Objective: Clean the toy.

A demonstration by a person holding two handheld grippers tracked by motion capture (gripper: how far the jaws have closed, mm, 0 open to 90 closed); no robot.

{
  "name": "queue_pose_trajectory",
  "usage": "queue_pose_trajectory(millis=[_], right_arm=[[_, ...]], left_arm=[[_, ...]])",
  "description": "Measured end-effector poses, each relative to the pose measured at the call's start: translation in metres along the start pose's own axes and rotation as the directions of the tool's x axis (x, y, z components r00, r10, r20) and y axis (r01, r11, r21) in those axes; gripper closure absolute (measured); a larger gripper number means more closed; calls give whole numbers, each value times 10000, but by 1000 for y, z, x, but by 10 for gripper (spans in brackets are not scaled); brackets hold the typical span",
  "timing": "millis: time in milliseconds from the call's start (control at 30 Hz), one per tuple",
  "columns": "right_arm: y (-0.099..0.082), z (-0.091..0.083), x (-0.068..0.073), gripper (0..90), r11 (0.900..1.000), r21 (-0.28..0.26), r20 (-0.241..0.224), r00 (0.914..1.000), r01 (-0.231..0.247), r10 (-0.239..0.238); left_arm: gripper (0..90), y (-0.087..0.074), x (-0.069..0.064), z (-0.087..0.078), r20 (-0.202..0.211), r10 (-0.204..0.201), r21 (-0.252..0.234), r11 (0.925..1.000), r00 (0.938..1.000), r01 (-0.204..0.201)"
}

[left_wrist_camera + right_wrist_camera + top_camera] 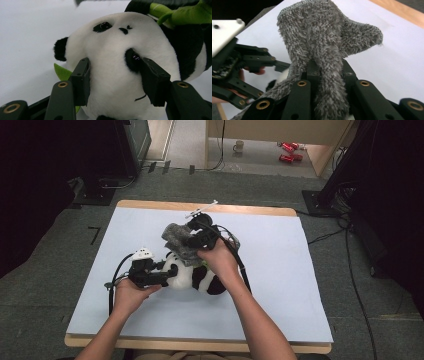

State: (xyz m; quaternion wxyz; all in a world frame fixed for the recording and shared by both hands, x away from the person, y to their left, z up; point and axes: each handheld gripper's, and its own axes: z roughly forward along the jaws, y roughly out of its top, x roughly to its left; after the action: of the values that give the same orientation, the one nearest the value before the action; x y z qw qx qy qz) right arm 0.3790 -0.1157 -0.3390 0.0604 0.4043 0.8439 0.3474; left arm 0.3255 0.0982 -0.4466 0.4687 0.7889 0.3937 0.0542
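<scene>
On the white table [280, 285], mid-frame, the left gripper [113, 72] clamps the toy panda's [117, 50] head while the right gripper [325, 67] pinches the grey cloth [324, 32] above it; wrapping or wiping looks unfinished.

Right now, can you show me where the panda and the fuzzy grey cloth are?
panda [112, 57]: left gripper view, on its white face between the fingers.
grey cloth [324, 40]: right gripper view, on the fuzzy fold above the fingers.
</scene>
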Motion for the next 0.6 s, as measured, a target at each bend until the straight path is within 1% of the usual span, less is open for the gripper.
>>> queue_pose_trajectory(millis=[100, 200, 233, 267, 300, 367, 400, 533, 600], right_arm=[[1, 13, 8, 759, 9998, 215, -132, 9999, 34, -32], [-1, 27, 14, 759, 9987, 493, -317, 9994, 146, -131], [-2, 32, 17, 759, 9976, 653, -306, 9993, 242, -223], [-5, 36, 19, 759, 9954, 906, -169, 9994, 309, -294], [-7, 40, 21, 759, 9934, 1035, -47, 9988, 485, -483], [-11, 42, 21, 759, 9945, 900, -31, 9985, 543, -542], [-12, 42, 21, 759, 9939, 913, 35, 9981, 614, -620], [-15, 43, 20, 757, 9864, 1071, 262, 9914, 1247, -1282], [-18, 42, 19, 757, 9858, 1035, 271, 9903, 1325, -1359]], left_arm=[[460, 0, 0, 0, -27, 12, 1, 10000, 10000, -12], [460, 0, -1, 0, -50, -15, -9, 10000, 10000, 15], [461, 0, -1, 0, -67, -8, -21, 10000, 10000, 8], [462, 0, -1, 1, -86, -43, -1, 10000, 10000, 43], [464, 0, 0, 1, -105, -47, 27, 10000, 9999, 48], [466, 0, 1, 2, -82, -43, 8, 10000, 10000, 43], [467, 0, 0, 2, -80, -30, 25, 10000, 10000, 30], [470, 1, -1, 2, -118, 139, 104, 9999, 9998, -138], [470, 0, -1, 2, -138, 134, 78, 9999, 9998, -133]])
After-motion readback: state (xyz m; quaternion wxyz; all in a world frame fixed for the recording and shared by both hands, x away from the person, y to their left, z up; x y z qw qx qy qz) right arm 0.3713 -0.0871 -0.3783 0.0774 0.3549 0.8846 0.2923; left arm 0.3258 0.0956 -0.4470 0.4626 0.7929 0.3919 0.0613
